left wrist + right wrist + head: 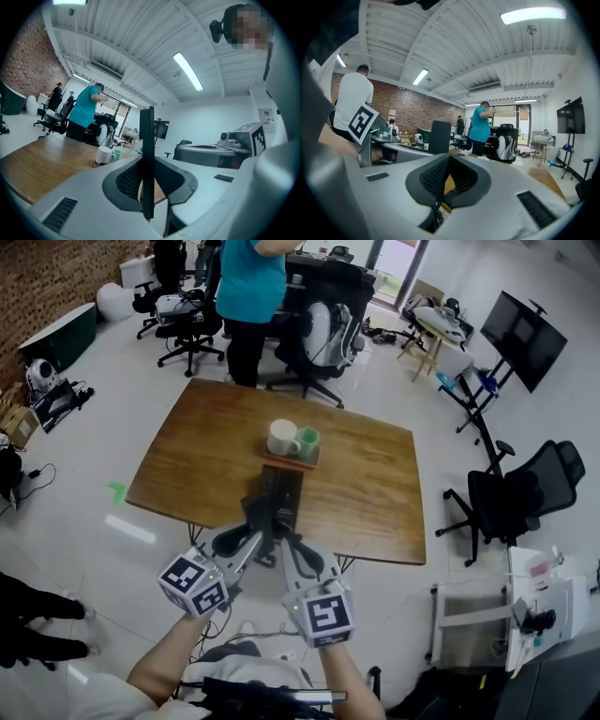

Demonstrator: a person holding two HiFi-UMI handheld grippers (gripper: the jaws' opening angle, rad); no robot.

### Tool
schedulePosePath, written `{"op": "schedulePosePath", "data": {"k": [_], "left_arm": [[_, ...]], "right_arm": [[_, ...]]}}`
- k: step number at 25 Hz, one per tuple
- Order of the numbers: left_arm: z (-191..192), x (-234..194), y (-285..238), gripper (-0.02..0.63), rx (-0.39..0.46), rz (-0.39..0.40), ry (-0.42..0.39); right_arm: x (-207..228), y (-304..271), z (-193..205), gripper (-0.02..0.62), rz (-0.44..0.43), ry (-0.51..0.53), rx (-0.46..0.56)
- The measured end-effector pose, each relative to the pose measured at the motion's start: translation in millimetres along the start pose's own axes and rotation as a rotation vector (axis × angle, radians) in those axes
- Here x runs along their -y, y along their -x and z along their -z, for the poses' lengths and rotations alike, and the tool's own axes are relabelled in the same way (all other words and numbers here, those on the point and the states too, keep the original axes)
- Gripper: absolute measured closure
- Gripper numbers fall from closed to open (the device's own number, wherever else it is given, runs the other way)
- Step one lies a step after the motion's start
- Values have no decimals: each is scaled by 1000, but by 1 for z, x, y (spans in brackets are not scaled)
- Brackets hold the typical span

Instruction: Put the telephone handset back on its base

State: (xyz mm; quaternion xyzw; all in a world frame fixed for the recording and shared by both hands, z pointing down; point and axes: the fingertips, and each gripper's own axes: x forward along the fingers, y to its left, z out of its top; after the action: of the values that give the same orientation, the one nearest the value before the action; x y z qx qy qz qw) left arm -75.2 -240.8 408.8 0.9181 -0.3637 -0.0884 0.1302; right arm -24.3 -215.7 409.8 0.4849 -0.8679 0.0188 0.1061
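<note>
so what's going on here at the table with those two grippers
A person is at the wooden table with a gripper in each hand. The left gripper has its tongs clamped on a thin black panel, held upright at the table's near edge. A coiled cord hangs below the right gripper; what its tongs hold is unclear.
</note>
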Motion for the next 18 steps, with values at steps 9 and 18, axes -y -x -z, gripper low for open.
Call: {"op": "schedulePosePath", "data": {"k": [9, 18], "left_arm": [[14, -28, -19, 537, -67, 60, 70], [42, -65, -45, 537, -185, 104, 97]], "right_arm": [[9, -17, 8, 591, 20, -54, -23], [22, -31, 24, 591, 36, -64, -65]]}}
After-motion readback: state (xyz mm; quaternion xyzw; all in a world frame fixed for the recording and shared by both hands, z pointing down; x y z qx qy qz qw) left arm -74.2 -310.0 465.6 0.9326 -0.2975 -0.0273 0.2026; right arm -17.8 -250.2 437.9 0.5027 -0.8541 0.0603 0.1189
